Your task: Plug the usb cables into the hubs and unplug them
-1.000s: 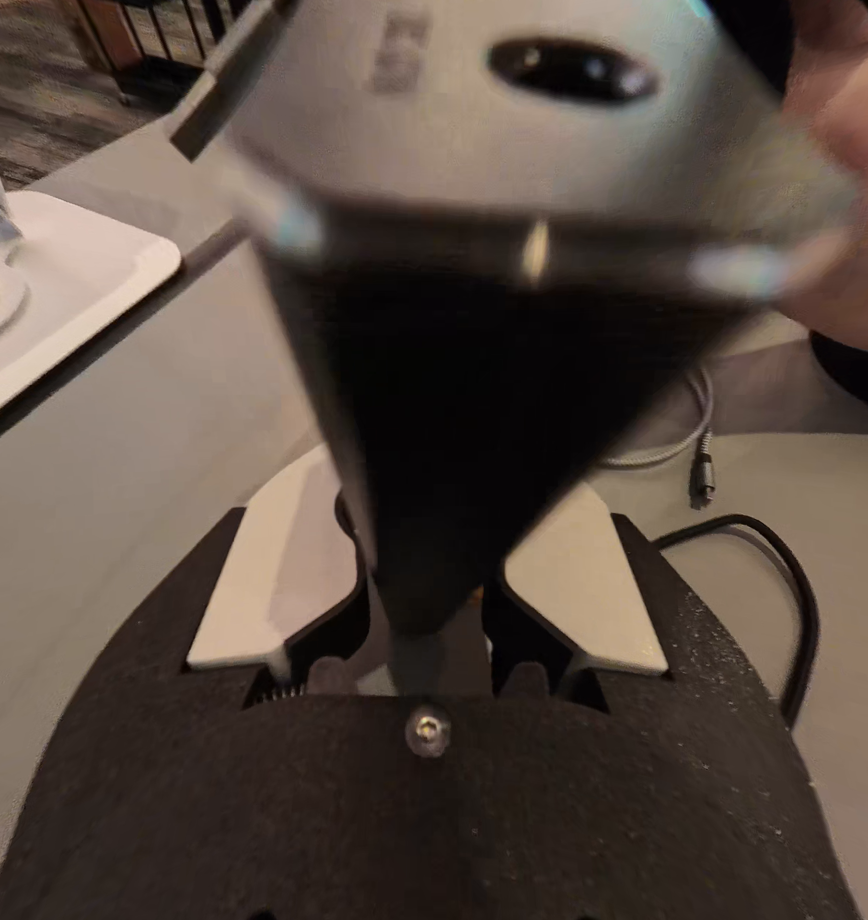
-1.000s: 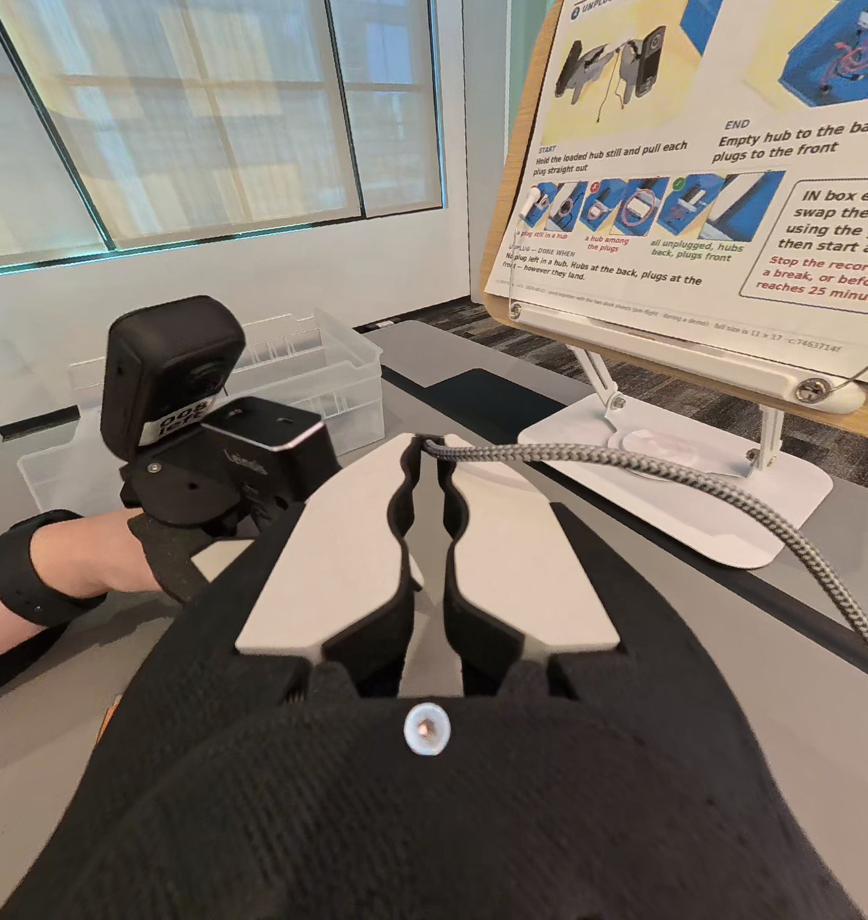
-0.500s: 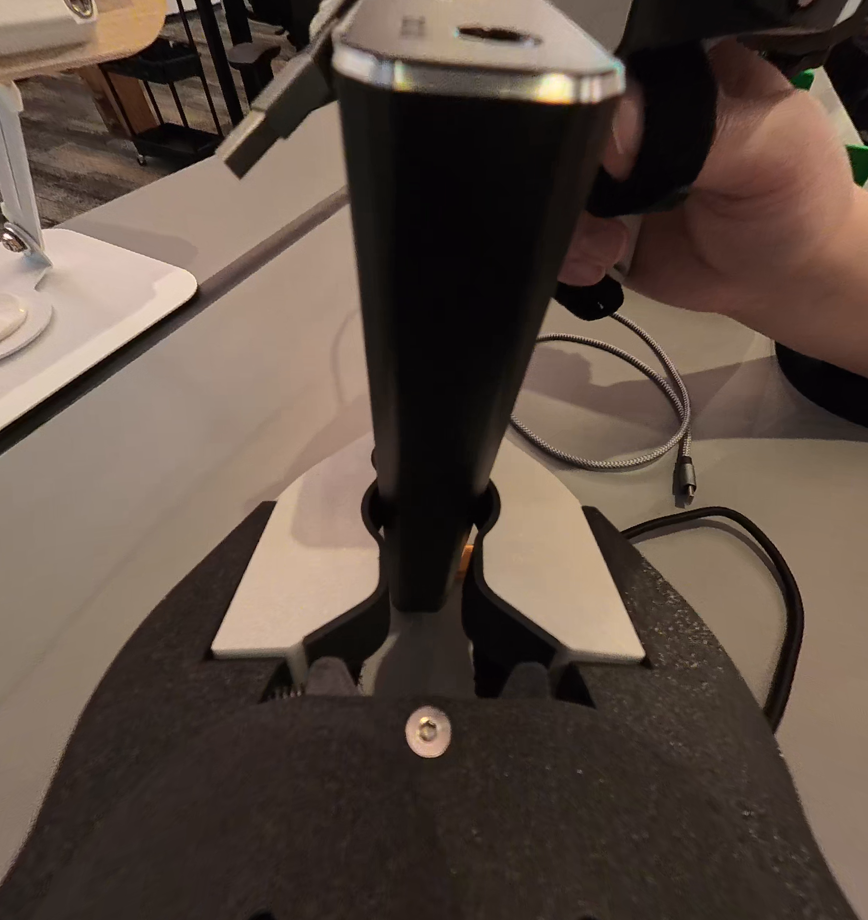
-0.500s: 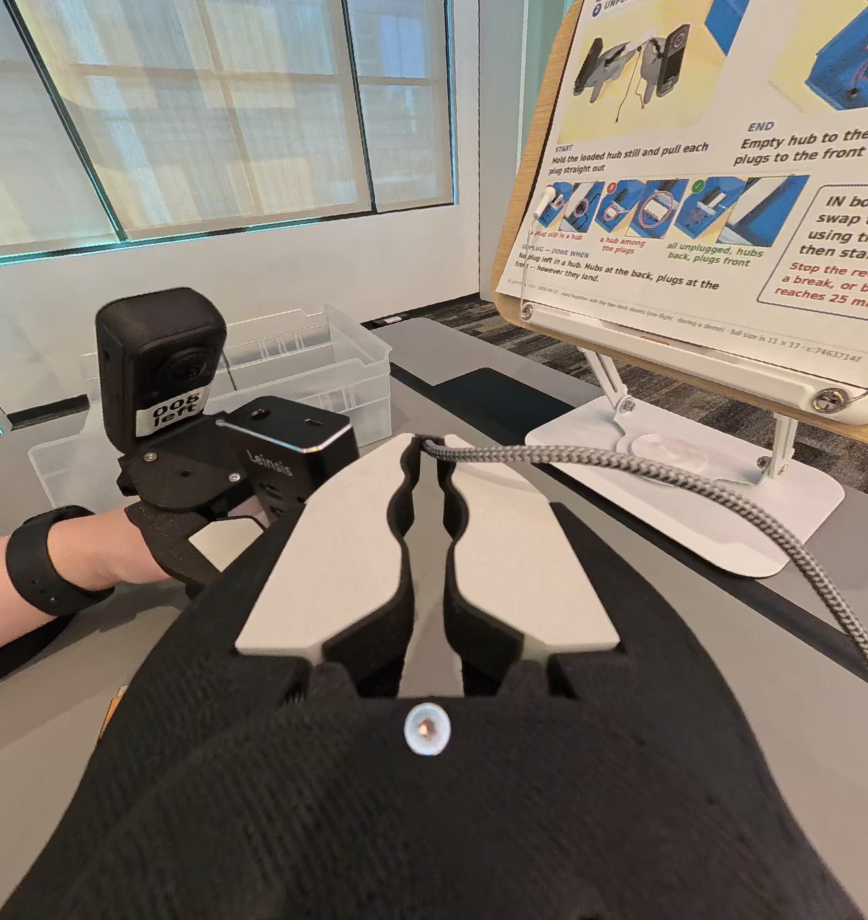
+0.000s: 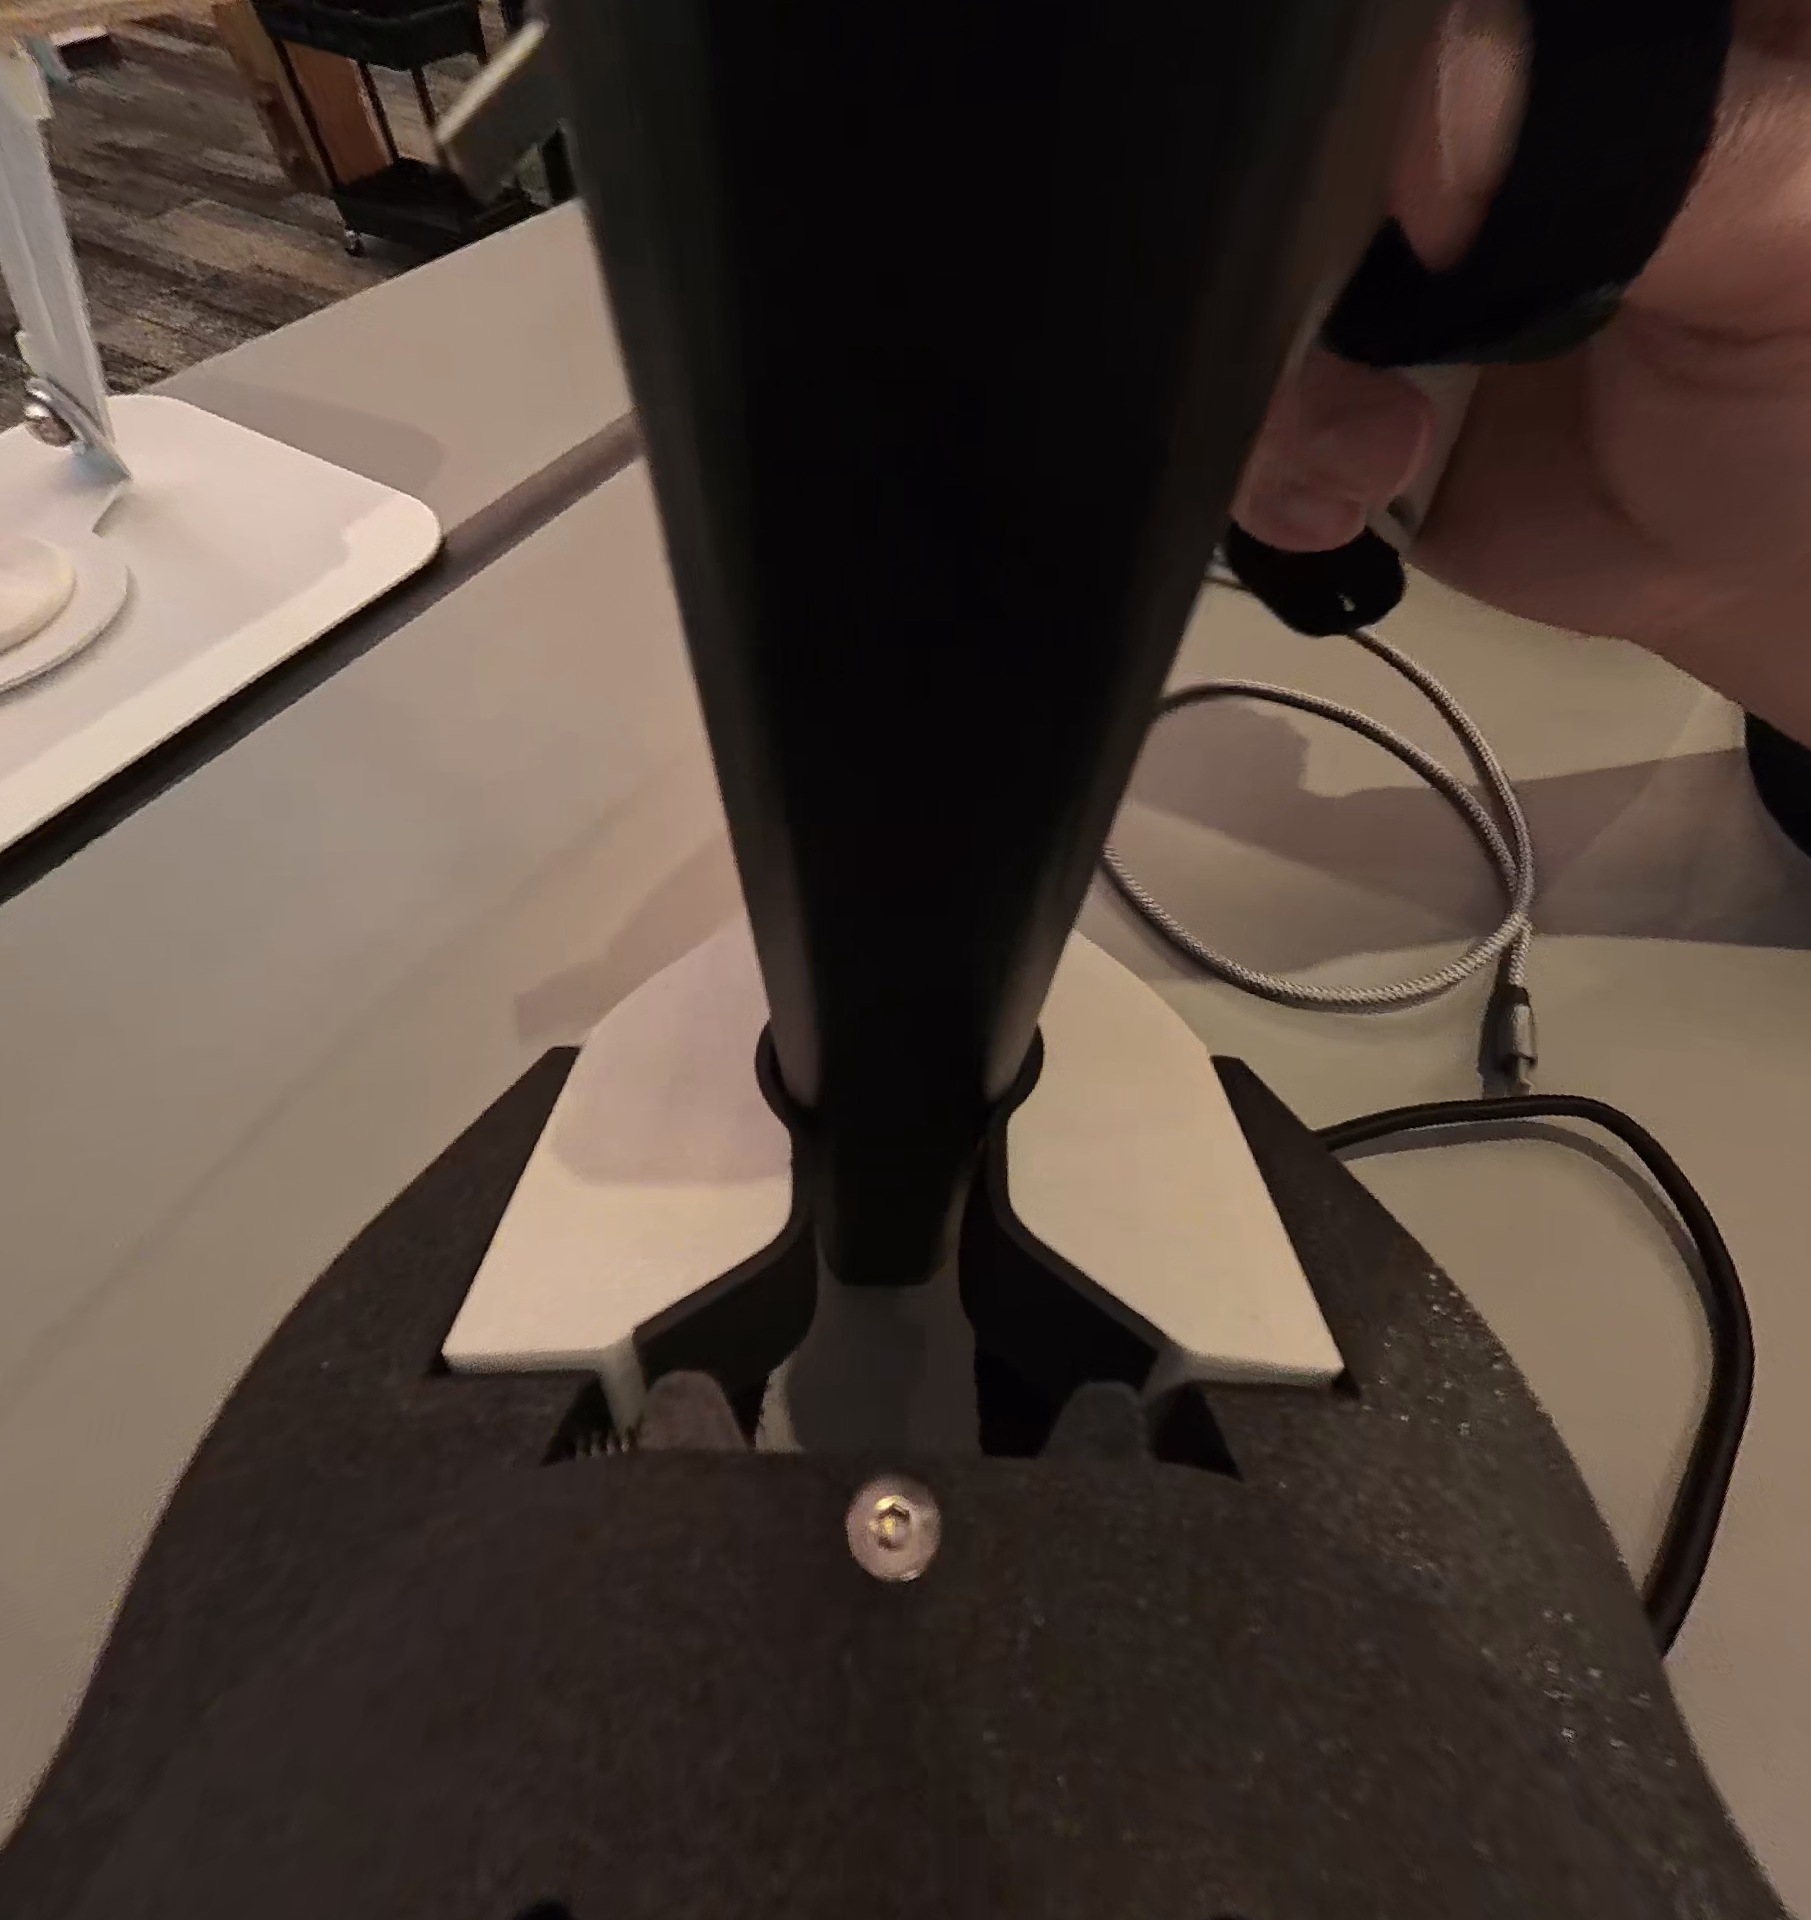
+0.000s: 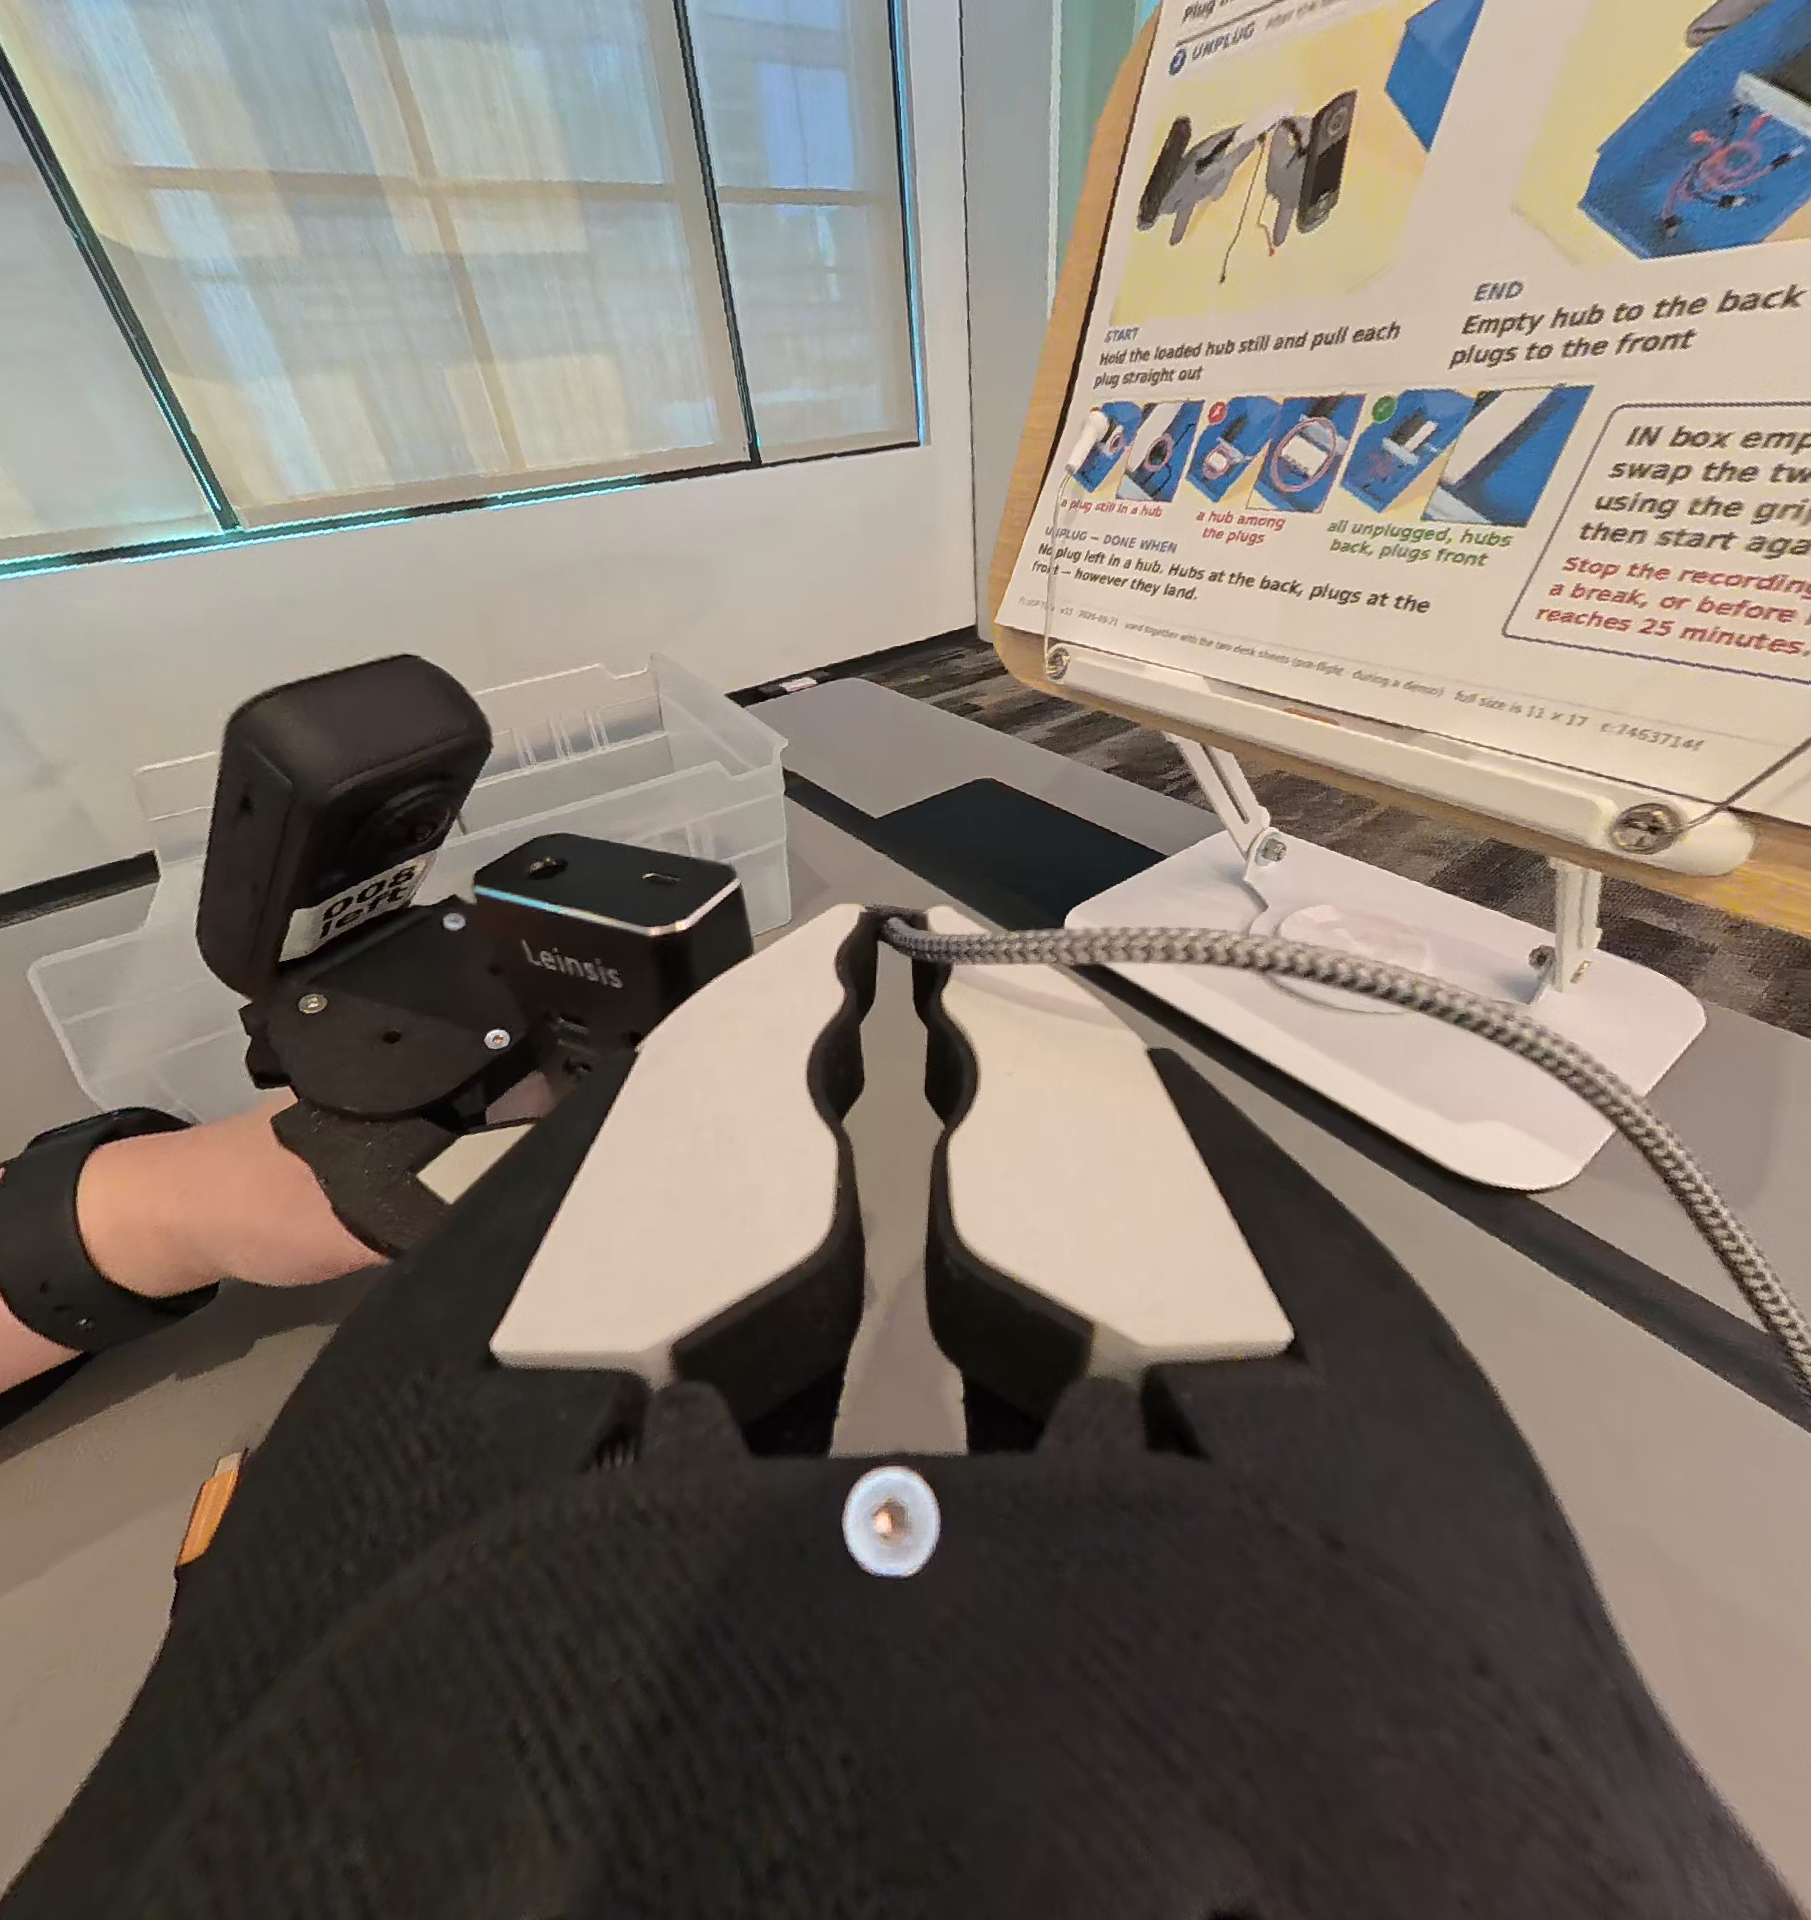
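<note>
My left gripper [image 5: 901,1049] is shut on a black hub [image 5: 932,520] that stands upright and fills the middle of the left wrist view. The hub [image 6: 610,935] also shows in the right wrist view, just left of my right fingers, with its ported top face up. My right gripper [image 6: 896,925] is shut on a grey braided usb cable [image 6: 1400,997] that leaves the fingertips and runs off right. Its silver plug [image 5: 490,104] shows beside the hub's upper left edge, apart from the hub. In the right wrist view the fingers hide the plug.
The braided cable's slack [image 5: 1483,831] loops on the grey table [image 5: 309,987] at the right, beside a thin black cable [image 5: 1701,1299]. A white stand [image 6: 1400,1081] with an instruction board stands at the right. Clear plastic bins [image 6: 693,758] sit behind the left gripper. My hands' fingertips stand some 11 centimetres from each other.
The hub has swung from a tilted, blurred pose to upright in the left fingers. My right gripper with the cable has come closer to the hub.
</note>
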A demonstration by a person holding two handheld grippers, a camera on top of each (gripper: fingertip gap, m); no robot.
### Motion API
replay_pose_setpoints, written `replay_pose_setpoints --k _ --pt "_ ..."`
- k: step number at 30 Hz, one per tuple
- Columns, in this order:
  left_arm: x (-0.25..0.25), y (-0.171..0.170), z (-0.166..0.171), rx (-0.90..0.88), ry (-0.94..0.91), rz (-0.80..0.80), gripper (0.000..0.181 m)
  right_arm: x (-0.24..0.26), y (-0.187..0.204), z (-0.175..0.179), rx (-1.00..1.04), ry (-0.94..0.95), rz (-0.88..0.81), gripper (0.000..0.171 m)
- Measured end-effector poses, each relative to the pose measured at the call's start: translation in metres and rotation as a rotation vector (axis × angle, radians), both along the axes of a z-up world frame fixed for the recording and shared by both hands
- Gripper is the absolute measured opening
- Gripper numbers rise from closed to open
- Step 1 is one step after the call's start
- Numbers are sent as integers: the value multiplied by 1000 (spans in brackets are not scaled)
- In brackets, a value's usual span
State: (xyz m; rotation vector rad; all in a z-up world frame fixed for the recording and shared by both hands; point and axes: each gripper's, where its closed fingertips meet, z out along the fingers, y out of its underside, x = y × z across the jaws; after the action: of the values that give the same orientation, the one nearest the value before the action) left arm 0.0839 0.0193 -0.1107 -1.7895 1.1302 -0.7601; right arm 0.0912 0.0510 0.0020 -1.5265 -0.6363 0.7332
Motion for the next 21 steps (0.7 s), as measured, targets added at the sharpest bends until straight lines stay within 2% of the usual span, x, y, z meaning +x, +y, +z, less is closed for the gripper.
replay_pose_setpoints --k 5,9,15,21 --pt "-8 16 12 21 -33 121 30 13 1 15 43 39 -49 7" --pt "-22 32 33 18 -94 247 29 19 -11 41 222 54 -136 7" --pt "-29 33 61 -82 -218 280 29 -25 -54 53 484 -69 -98 7" --pt "-20 24 67 -143 -245 230 29 -47 -67 46 580 -213 -96 7"
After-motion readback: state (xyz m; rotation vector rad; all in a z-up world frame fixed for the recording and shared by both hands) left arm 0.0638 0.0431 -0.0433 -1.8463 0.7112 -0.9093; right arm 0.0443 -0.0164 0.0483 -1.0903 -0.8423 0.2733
